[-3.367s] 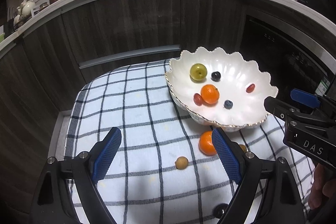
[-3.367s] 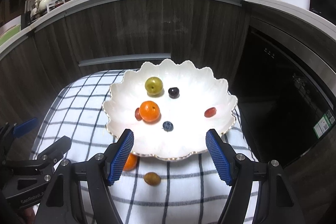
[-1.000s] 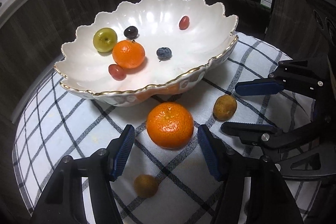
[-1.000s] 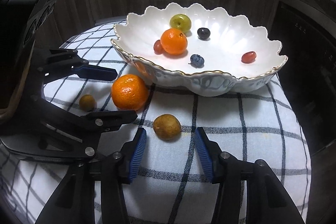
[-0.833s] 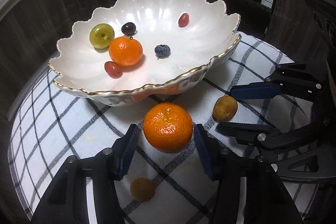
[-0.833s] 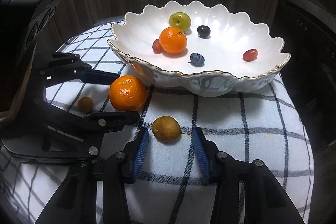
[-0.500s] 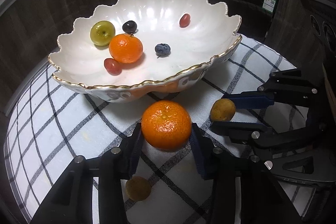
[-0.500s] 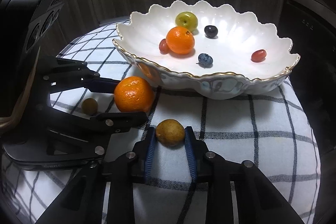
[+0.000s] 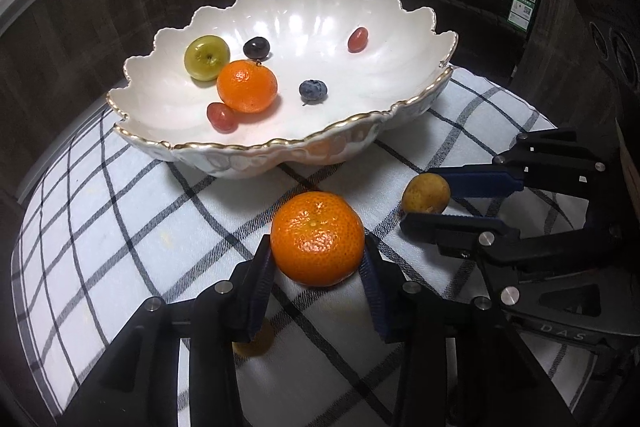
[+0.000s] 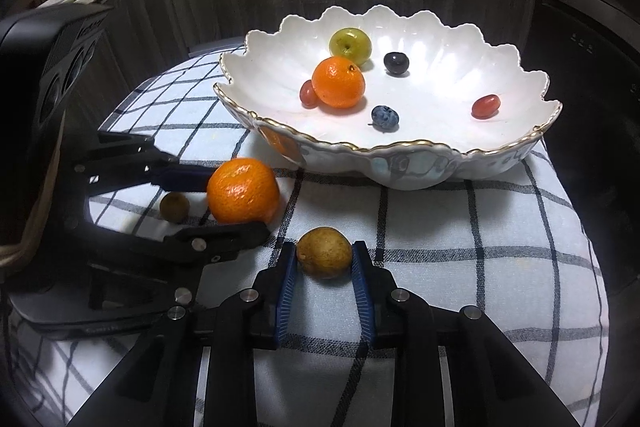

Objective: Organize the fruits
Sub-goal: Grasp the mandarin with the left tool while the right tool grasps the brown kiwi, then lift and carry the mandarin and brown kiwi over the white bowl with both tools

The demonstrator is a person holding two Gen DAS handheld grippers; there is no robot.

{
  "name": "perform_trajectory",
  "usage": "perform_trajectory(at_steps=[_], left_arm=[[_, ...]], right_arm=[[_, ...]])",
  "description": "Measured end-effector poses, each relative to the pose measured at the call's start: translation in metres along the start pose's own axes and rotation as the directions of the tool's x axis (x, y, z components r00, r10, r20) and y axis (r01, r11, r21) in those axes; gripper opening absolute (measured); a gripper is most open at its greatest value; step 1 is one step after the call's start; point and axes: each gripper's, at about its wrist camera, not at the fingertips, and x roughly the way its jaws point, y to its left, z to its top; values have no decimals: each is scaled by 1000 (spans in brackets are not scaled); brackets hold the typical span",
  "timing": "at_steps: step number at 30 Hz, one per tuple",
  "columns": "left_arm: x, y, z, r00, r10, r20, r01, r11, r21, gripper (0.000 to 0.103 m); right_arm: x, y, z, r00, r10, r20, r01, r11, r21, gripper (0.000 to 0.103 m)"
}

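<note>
As clamped — L gripper (image 9: 318, 259) w/ mandarin (image 9: 317, 238)

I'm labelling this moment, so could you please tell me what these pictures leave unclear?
- Small brown fruit, left wrist view: mostly hidden beneath the left claw.
- Bowl underside, both views: hidden by its own wall.
- Counter bottles, right wrist view: cut off at the top edge.

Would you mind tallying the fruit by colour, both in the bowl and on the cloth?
Orange: 2
Green: 1
Red: 2
Dark purple: 1
Blue: 1
Yellow-brown: 2
Total: 9
</note>
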Motion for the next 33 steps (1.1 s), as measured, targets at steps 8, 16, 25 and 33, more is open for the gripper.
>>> perform_trajectory(at_steps=[8, 16, 25, 33], left_arm=[[-15, -2, -4, 999, 34, 7, -34, 996, -77, 41], [-39, -6, -7, 997, 69, 29, -65, 988, -139, 41], [-73, -13, -8, 991, 116, 68, -101, 976, -192, 41], [-97, -17, -8, 983, 156, 94, -130, 962, -239, 41]], right_arm=[[-8, 1, 0, 1000, -3, 5, 3, 1000, 1, 29], [-25, 3, 5, 1000, 3, 30, -3, 1000, 6, 29], [-55, 14, 11, 996, 5, 89, -3, 1000, -23, 29], [-78, 18, 15, 992, 9, 126, -6, 999, -31, 29]])
